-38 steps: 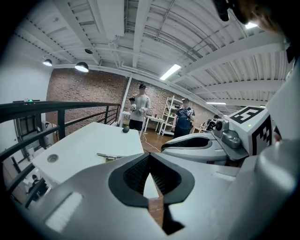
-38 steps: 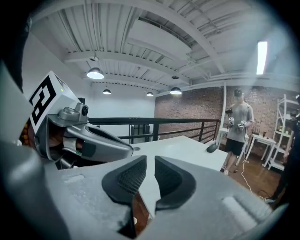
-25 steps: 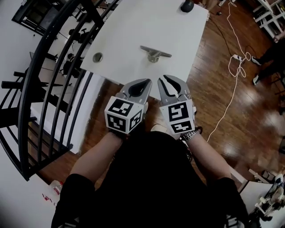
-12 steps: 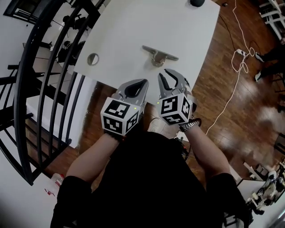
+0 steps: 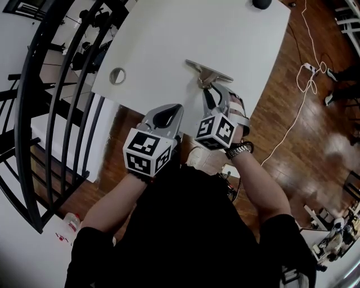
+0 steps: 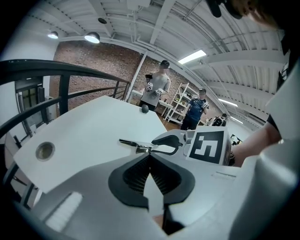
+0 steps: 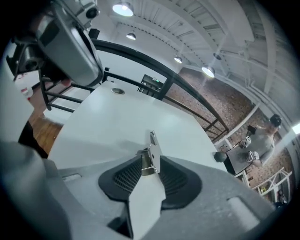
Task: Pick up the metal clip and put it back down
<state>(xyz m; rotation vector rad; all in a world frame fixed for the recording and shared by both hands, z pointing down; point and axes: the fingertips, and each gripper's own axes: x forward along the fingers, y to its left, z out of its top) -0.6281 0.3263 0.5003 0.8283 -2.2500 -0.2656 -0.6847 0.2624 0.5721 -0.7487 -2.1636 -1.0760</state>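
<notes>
The metal clip (image 5: 208, 72) lies near the front edge of the white table (image 5: 169, 34), its long flat handle pointing left. My right gripper (image 5: 212, 89) reaches over the edge and is shut on the clip's body; in the right gripper view the clip (image 7: 152, 150) sits pinched between both pads of the gripper (image 7: 151, 161). The left gripper view shows the clip (image 6: 133, 143) at the tips of the right gripper (image 6: 143, 149). Whether the clip has left the table, I cannot tell. My left gripper (image 5: 169, 107) is shut and holds nothing, short of the table edge (image 6: 150, 157).
A round metal grommet (image 5: 117, 75) is set in the table's left corner. A dark round object (image 5: 261, 3) sits at the far edge. A black stair railing (image 5: 50, 84) runs along the left. A white cable (image 5: 306, 79) lies on the wooden floor. People (image 6: 159, 89) stand far off.
My right gripper moved forward over the table edge and went from open to shut around the clip. The left gripper stayed back, shut.
</notes>
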